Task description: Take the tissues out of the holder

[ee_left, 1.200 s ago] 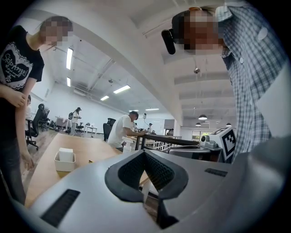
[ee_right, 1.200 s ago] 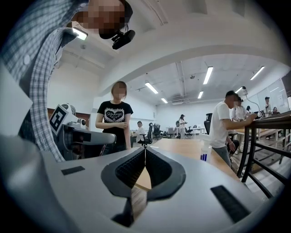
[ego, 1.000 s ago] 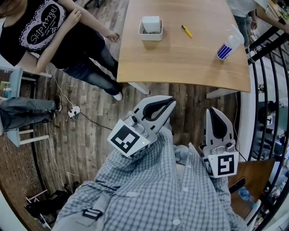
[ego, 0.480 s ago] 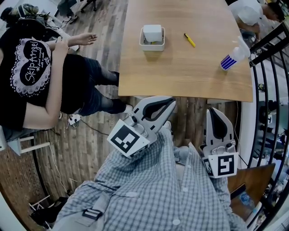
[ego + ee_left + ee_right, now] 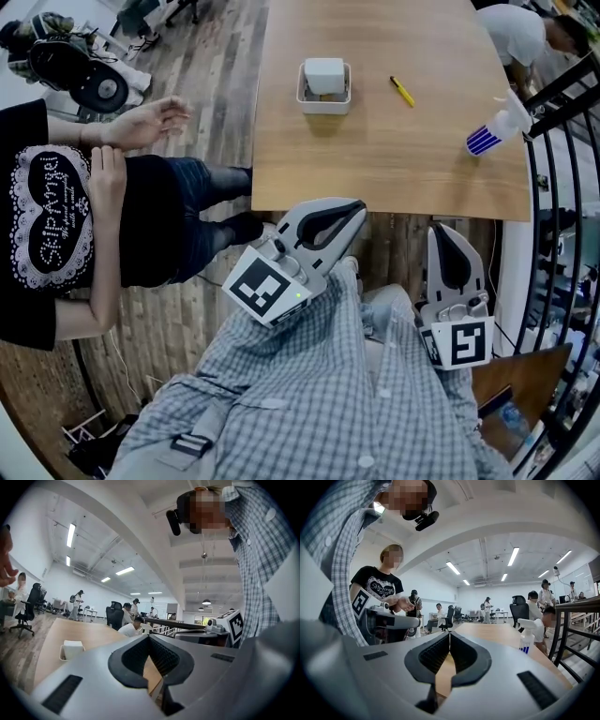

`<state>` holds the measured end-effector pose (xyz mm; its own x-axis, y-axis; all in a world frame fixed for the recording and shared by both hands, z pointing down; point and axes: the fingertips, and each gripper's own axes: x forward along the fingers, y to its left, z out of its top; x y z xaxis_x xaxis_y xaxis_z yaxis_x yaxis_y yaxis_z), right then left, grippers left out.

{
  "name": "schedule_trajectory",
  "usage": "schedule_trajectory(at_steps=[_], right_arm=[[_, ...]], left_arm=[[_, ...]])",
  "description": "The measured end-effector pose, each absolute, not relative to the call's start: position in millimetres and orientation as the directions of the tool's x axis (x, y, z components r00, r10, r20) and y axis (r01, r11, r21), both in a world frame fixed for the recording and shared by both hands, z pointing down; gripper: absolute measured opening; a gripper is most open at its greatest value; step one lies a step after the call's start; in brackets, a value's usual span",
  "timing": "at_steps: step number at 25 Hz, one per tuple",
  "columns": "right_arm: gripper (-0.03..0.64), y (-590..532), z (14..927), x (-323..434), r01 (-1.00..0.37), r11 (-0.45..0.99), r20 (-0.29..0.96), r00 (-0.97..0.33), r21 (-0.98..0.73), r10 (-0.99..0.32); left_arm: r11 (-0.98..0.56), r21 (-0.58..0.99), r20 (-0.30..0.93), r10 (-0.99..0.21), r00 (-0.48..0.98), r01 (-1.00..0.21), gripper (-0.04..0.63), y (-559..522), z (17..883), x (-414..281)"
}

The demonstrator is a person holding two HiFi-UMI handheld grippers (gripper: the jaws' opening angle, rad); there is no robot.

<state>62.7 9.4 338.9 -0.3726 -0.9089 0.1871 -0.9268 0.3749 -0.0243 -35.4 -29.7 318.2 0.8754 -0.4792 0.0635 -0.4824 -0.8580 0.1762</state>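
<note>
A white holder (image 5: 324,92) with a stack of white tissues (image 5: 324,71) standing up out of it sits on the wooden table (image 5: 394,159), toward its left side. It also shows as the white holder (image 5: 71,650) at the left of the left gripper view. My left gripper (image 5: 353,210) is shut and empty, held close to my body just short of the table's near edge. My right gripper (image 5: 444,231) is shut and empty too, to the right, also short of the table. Both are far from the holder.
A yellow pen (image 5: 401,91) lies right of the holder. A spray bottle (image 5: 493,129) with blue stripes stands near the table's right edge. A person in a black shirt (image 5: 56,234) stands at the left. A black railing (image 5: 562,187) runs along the right.
The table and holder have slid lower in the head view, so I have come nearer to it. The person at the left has shifted down and left. Both grippers stay shut.
</note>
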Motion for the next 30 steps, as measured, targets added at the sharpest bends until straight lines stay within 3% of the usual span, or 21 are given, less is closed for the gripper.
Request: schedule_trajectory(at_steps=[30], right_arm=[[0.012, -63.8, 336.9, 71.3, -0.901, 0.433, 0.142, -0.433, -0.027, -0.89]], left_arm=[[-0.806, 0.164, 0.071, -0.565, 0.822, -0.569, 0.006, -93.7, 323.3, -41.4]])
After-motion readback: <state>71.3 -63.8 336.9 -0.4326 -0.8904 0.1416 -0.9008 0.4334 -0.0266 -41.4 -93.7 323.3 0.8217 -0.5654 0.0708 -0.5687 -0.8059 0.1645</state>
